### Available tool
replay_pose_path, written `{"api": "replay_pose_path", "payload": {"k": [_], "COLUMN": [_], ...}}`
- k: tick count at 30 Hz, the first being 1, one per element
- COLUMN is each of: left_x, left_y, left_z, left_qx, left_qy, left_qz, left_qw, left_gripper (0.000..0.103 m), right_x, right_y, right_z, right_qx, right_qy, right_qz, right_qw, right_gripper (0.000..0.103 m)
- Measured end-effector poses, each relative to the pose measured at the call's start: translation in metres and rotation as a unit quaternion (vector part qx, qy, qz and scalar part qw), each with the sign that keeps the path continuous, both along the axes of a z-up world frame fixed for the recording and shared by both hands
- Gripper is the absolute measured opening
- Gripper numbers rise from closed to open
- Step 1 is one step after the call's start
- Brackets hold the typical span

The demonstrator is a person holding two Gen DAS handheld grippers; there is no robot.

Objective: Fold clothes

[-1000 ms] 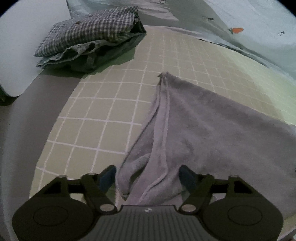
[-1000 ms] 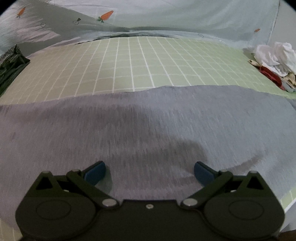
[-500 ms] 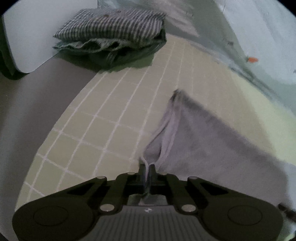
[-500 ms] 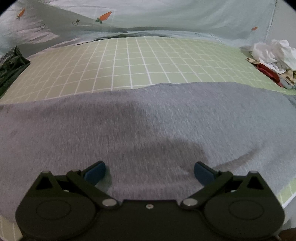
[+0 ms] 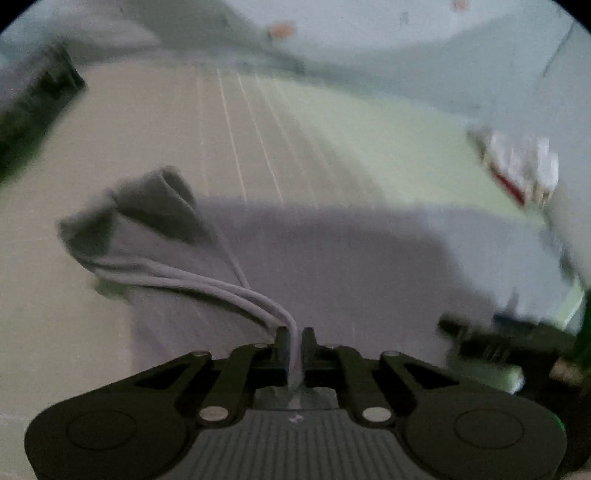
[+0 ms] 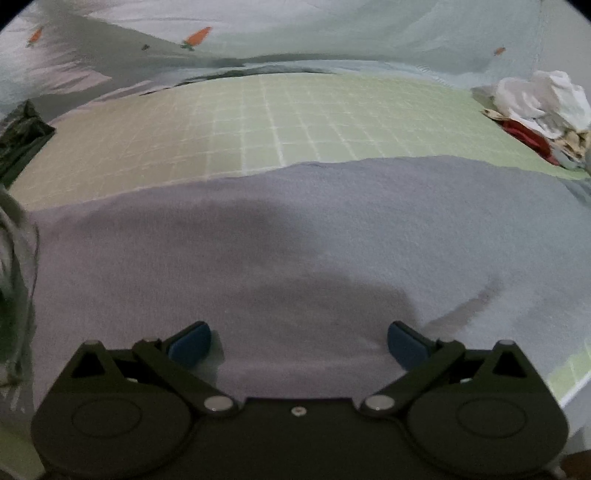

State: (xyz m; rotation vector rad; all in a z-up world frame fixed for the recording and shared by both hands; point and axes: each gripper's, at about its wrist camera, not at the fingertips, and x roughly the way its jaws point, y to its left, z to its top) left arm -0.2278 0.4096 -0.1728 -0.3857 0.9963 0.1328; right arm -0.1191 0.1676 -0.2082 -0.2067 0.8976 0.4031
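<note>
Jaws of the left gripper (image 5: pixel 294 338) are seen nearly together with a bunched hem of the grey garment (image 5: pixel 332 258) between them, and they are opening slightly, though the pads appear to be pressing on the fabric at this moment; jaws of the right gripper (image 6: pixel 297 343) are spread wide over the same garment (image 6: pixel 295 240) with nothing clasped. The garment is laid flat across the green checked sheet (image 6: pixel 258 122) of the bed, its near left corner lifted and drawn inward so that a loose flap (image 5: pixel 155 206) is turned up. The step in hand is judged to be a fold of the left side over the middle. For it to be done well, the hem should be kept pinched firmly, carried low and level across the body of the cloth, and laid so that its edge runs parallel to the far edge, while the flat part is pinned by the right gripper to prevent dragging. The left view is heavily blurred, so fine creases cannot be told. Beyond the far edge of the garment a broad stretch of bare sheet is offered. To the right, a heap of white and red clothes (image 6: pixel 539 107) is piled near the garment's right end; to the left, dark folded clothes (image 6: pixel 18 140) are set well apart. A pale carrot-print bedcover (image 6: pixel 332 33) is bunched along the back.
</note>
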Motion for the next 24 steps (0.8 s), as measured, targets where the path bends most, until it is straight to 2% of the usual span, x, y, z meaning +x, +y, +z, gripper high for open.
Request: {"api": "replay_pose_path", "payload": {"k": [1, 3, 6, 9, 12, 14, 17, 20, 24], "left_x": [0.002, -0.003, -0.017, -0.030, -0.045, -0.051, -0.067, -0.075, -0.084], "left_y": [-0.002, 0.002, 0.017, 0.036, 0.056, 0.066, 0.076, 0.077, 0.074], "left_z": [-0.002, 0.006, 0.023, 0.033, 0.028, 0.019, 0.009, 0.003, 0.002], "left_qx": [0.001, 0.001, 0.005, 0.031, 0.058, 0.071, 0.076, 0.071, 0.078], "left_qy": [0.008, -0.010, -0.045, -0.052, -0.027, 0.006, 0.038, 0.051, 0.056], "left_qz": [0.000, 0.017, 0.053, 0.115, 0.184, 0.221, 0.258, 0.270, 0.266], "left_qw": [1.0000, 0.9998, 0.9976, 0.9915, 0.9808, 0.9727, 0.9623, 0.9590, 0.9591], "left_gripper": [0.027, 0.056, 0.069, 0.082, 0.084, 0.084, 0.084, 0.084, 0.084], "right_x": [0.001, 0.001, -0.001, -0.001, 0.000, -0.003, -0.012, -0.021, -0.034], "right_y": [-0.002, -0.004, -0.001, 0.013, 0.036, 0.056, 0.094, 0.129, 0.170], "right_z": [0.002, 0.007, 0.018, 0.028, 0.037, 0.041, 0.045, 0.042, 0.032], "right_qx": [0.002, 0.004, 0.005, 0.015, 0.034, 0.044, 0.057, 0.071, 0.076], "right_qy": [0.003, 0.000, -0.019, -0.027, -0.027, -0.027, -0.022, 0.002, 0.033], "right_qz": [-0.003, -0.001, 0.014, 0.043, 0.084, 0.119, 0.183, 0.244, 0.309], "right_qw": [1.000, 1.000, 1.000, 0.999, 0.996, 0.992, 0.981, 0.967, 0.947], "right_gripper": [0.103, 0.103, 0.103, 0.103, 0.103, 0.103, 0.101, 0.091, 0.078]}}
